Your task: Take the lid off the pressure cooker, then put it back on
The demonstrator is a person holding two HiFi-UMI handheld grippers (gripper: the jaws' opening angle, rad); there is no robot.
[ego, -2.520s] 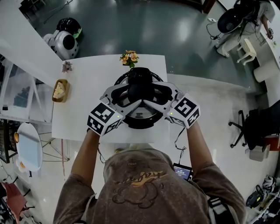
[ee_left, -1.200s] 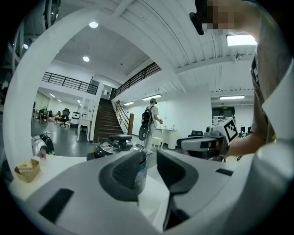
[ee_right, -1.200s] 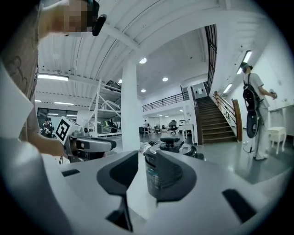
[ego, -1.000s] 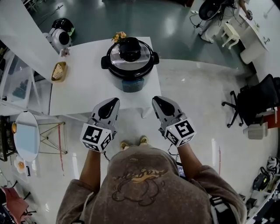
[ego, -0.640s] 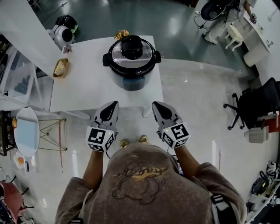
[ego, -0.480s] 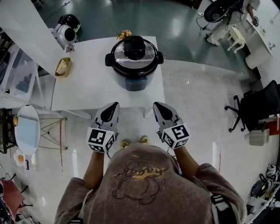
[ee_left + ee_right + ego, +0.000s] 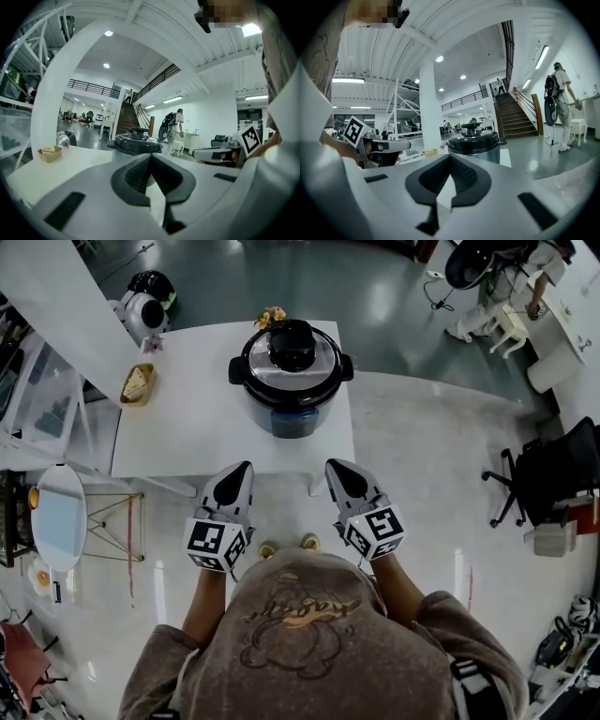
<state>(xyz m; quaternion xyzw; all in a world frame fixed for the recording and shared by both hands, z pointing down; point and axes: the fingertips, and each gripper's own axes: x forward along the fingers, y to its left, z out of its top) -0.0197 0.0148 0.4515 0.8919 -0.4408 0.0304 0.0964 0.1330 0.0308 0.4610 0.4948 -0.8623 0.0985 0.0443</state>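
Head view. Round steel-and-black pressure cooker (image 7: 292, 399) stands on the rectangular white table (image 7: 187, 423), near its far right corner. The steel lid with a black knob (image 7: 292, 354) sits seated on the pot. That fits a lid not yet lifted as well as one set back on; the pictures do not settle which.

The grey left gripper (image 7: 242, 469) and grey right gripper (image 7: 335, 468) are held side by side off the table's near edge, above the floor, tips toward the table. Both have their fingers pressed together with nothing between them. The cooker lies straight ahead, between the two lines of aim, well apart from both tips and about equally far from each. The pot is round; its two black side handles point left and right. Bare tabletop lies between tips and pot, so nothing obstructs.

Other items: a small wooden tray (image 7: 138, 383) at the table's left edge, a small bunch of orange flowers (image 7: 272, 315) just behind the cooker, and a white-and-black rounded machine (image 7: 145, 304) on the floor beyond.

Left gripper view. Fingers meet in a closed seam and grip nothing. The cooker rises beyond them, slightly left of the seam, lid on. The tray sits far left.

Right gripper view. Fingers are closed on each other, empty. The cooker stands ahead, slightly right of the seam, lid on.
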